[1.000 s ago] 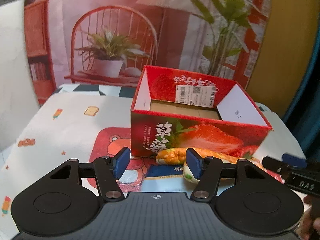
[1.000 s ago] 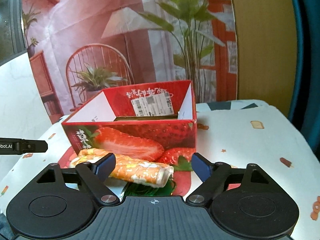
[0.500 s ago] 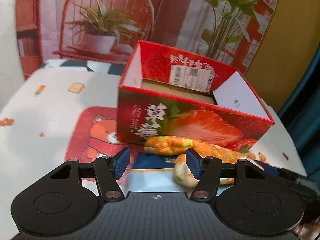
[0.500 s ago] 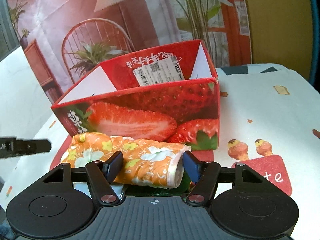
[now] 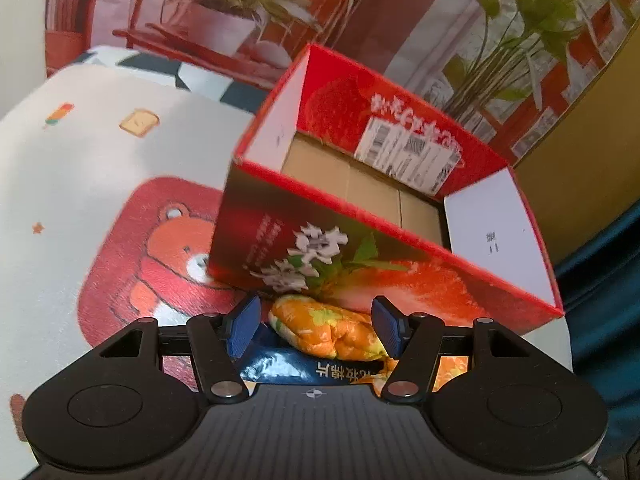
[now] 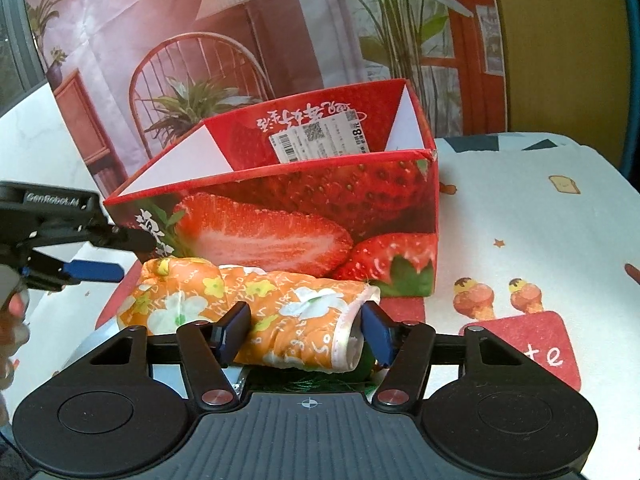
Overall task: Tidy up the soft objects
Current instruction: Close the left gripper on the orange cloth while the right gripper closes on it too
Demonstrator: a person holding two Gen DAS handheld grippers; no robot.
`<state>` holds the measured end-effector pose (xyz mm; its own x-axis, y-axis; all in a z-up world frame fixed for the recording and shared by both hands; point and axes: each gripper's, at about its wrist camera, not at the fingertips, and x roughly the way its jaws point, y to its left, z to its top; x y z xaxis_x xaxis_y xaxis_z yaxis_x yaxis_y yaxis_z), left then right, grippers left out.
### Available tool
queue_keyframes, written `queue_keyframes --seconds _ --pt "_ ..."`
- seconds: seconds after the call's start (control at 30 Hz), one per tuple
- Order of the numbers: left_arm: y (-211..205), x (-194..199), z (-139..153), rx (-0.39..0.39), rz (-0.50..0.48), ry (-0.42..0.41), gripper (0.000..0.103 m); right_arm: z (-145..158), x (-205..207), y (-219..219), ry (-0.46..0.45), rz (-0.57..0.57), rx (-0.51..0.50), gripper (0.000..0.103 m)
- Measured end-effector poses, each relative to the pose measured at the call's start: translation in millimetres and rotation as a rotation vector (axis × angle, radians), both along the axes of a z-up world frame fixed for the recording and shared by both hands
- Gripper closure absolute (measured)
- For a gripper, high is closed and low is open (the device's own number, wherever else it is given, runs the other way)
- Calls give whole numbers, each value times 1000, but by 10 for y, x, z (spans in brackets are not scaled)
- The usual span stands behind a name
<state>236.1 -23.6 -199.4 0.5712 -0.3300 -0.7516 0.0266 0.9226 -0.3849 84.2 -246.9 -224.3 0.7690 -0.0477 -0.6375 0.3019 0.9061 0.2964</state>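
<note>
**Both tongs set around the cloth roll, lift into the box still to come**

The orange flowered roll point(image 6: 256, 312) lies on the table point(image 6: 520, 208) just in front of the strawberry box point(image 6: 304, 208), along its near wall, resting partly on a blue packet point(image 5: 320, 368) and something green that is mostly hidden. The box is open at the top, and only its cardboard floor shows inside.

The right tongs point(image 6: 306, 332) are closing on the roll's open, white-hemmed end; the roll sits between the pads, which look to be at or almost at the fabric, though firm pressing is not plain. The left tongs point(image 5: 316, 326) stand released, straddling the roll's other, rounded end without touching it.

The step in hand looks like the grasp before a two-ended lift. Next, each pair needs a real bite on the cloth, the left closing to match. Then both ends should rise together, clear the box's near wall, and drop in. A soft roll will likely sag or unroll if one end leads.
</note>
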Motion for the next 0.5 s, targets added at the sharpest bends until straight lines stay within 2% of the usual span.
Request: queue_keyframes --seconds 0.23,0.37,0.43,0.5 --pt "30 84 -172 -75 11 59 40 -20 -15 3 1 8 -18 49" --pt "28 124 -213 -92 7 73 40 -26 -5 13 1 14 -29 51" --pt "12 127 -215 -86 4 71 44 -30 -8 14 -1 14 -29 51" --pt "-13 123 -212 -76 -5 61 60 -31 -19 13 -3 14 -27 52"
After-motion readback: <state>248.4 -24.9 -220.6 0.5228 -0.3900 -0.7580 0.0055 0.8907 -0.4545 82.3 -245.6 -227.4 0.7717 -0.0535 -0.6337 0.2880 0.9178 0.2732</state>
